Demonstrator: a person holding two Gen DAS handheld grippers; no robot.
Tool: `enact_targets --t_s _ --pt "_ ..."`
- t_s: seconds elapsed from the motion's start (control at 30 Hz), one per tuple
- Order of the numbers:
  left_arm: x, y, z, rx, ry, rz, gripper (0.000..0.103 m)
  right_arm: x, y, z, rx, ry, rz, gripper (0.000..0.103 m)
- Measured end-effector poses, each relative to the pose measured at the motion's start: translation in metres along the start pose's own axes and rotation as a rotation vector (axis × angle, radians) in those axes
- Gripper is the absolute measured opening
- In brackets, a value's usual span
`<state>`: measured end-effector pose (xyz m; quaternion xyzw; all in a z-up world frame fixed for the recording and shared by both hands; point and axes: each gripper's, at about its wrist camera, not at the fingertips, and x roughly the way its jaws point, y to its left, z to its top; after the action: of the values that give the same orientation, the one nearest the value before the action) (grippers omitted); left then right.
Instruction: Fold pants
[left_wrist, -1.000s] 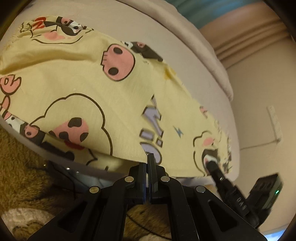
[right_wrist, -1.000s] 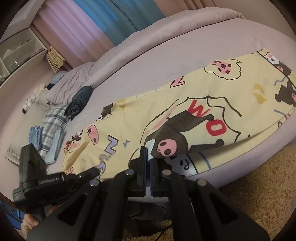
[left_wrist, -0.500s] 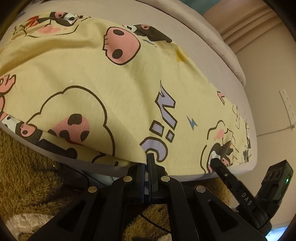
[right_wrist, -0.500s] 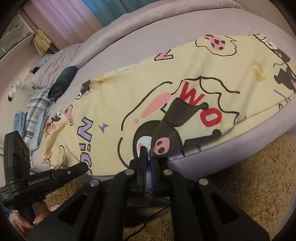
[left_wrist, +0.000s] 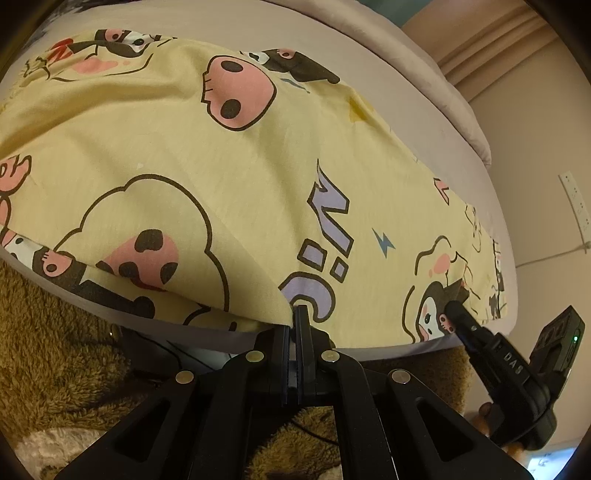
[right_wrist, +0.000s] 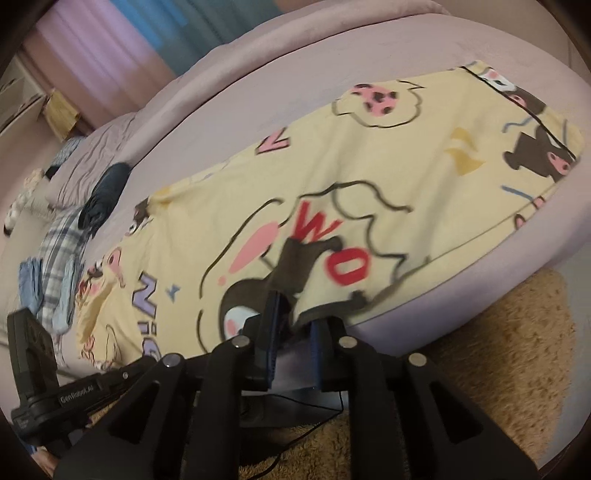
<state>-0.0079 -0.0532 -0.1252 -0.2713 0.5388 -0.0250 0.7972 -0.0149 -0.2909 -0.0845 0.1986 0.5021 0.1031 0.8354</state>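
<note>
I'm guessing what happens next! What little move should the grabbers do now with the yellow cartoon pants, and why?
Probably open the left gripper fingers too. The pants lie flat along the edge of the bed. The right gripper has just been opening, with the hem loose between its fingers, while the left one is pinched shut on the near edge.

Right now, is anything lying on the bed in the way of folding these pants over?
Nothing visible lies on the yellow cartoon-print pants. The dark rolled garment and plaid cloth lie beyond their far end, on the lilac bed.
</note>
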Motion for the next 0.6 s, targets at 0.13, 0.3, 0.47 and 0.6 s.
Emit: enact_targets --t_s 0.13,0.3,0.47,0.6 --pt "0.000 0.002 0.001 0.000 0.005 -0.008 0.000 -0.008 -0.014 0.006 0.046 -0.038 -0.027 0.015" --pt "0.000 0.002 0.002 0.006 0.006 -0.007 0.000 -0.013 -0.027 0.011 0.081 -0.052 -0.029 0.016" --pt "0.000 0.003 0.002 0.005 0.008 -0.013 0.000 -0.021 -0.039 0.014 0.108 -0.077 -0.065 0.018" --pt "-0.001 0.002 0.002 0.013 0.008 -0.005 0.000 -0.033 -0.057 0.021 0.129 -0.128 -0.160 0.018"
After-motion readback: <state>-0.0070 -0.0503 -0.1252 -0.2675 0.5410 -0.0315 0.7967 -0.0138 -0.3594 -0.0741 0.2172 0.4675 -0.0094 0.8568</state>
